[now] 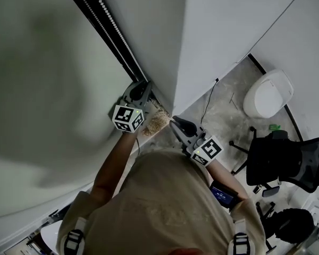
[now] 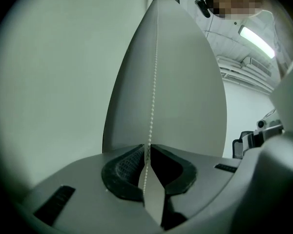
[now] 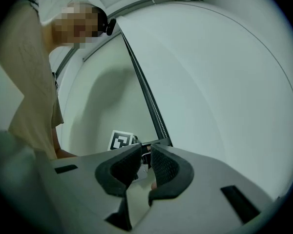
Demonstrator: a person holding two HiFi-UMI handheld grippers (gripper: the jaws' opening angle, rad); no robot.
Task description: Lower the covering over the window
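Pinched between the almost-closed pads of the left gripper (image 2: 147, 149): a thin white bead chain (image 2: 154, 72), taut, running straight up mid-frame. Right gripper (image 3: 146, 148) at lower centre, jaws a narrow slit apart, nothing visibly held, just under the black beaded track (image 3: 147, 99).

The right hand-held gripper (image 3: 145, 148) fills the bottom of the view, its dark ribbed pads (image 3: 168, 167) close together with a narrow slit between them; whether anything is pinched there cannot be made out. Just behind the pad tips a dark strip (image 3: 136, 65) with a bead chain (image 3: 156, 113) climbs toward the top left, a white wall (image 3: 224, 82) on its right and the pale, shadowed covering (image 3: 105, 96) on its left. A square-marker cube (image 3: 121, 141) shows just left of the strip's foot, and a beige sleeve (image 3: 31, 101) hangs at the left edge.
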